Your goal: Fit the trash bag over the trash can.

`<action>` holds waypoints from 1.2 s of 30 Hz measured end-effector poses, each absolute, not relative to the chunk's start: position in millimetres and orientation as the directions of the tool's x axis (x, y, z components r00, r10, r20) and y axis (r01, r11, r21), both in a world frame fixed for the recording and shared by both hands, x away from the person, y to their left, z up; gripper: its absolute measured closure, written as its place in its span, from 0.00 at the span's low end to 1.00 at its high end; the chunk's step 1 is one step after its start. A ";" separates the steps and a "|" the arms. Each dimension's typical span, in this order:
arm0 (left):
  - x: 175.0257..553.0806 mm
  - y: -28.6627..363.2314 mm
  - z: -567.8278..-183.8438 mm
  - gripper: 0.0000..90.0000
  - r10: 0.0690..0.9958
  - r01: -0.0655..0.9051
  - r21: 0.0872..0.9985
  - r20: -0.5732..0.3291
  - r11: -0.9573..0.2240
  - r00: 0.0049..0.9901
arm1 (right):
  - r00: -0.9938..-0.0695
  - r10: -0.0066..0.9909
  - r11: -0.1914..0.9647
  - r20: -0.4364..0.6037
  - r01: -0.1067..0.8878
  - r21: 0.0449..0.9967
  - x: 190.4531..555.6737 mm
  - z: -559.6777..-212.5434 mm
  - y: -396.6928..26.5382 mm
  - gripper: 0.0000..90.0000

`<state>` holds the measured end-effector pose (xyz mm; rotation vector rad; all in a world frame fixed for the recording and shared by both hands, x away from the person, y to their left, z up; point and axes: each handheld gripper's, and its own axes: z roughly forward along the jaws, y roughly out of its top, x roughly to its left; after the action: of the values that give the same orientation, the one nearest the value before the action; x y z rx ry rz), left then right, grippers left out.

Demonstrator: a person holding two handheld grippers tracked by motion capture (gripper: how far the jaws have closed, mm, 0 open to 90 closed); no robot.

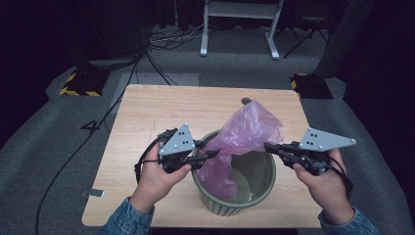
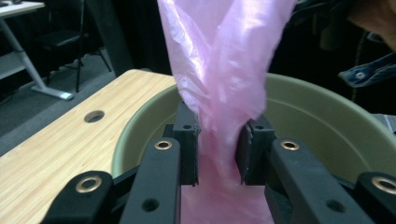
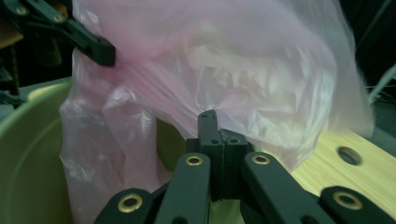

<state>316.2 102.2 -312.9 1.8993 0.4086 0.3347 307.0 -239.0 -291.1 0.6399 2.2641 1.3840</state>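
Note:
A thin pink plastic bag (image 1: pixel 244 132) hangs partly inside a round olive-green bin (image 1: pixel 259 191) on the wooden table (image 1: pixel 161 107). My left gripper (image 1: pixel 215 153) comes in from the bin's left rim, shut on a bunched fold of the pink bag (image 2: pixel 219 70). Its pads press the film from both sides, over the bin (image 2: pixel 327 107). My right gripper (image 1: pixel 266 145) reaches in from the right, jaws together on the bag's other edge. In the right gripper view its own tips (image 3: pixel 218 135) pinch the bag (image 3: pixel 224 60). The left gripper (image 3: pixel 100 49) bites the film at upper left, above the bin (image 3: pixel 28 140).
The bin stands near the table's front edge. A small round hole (image 1: pixel 246 101) lies in the tabletop behind the bag. On the grey floor beyond are a white frame's legs (image 1: pixel 240 29), yellow-and-black striped bases (image 1: pixel 80 83) and loose cables (image 1: pixel 161 68).

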 end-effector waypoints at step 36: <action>323.6 118.0 -329.4 0.80 0.529 0.176 0.913 0.050 -0.368 0.847 | -0.791 0.592 0.405 -0.153 0.129 0.905 249.4 -283.6 -282.7 0.71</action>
<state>323.6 118.0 -329.4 1.9413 0.5230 0.4089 249.4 -282.7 -283.6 0.6153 2.2118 1.3654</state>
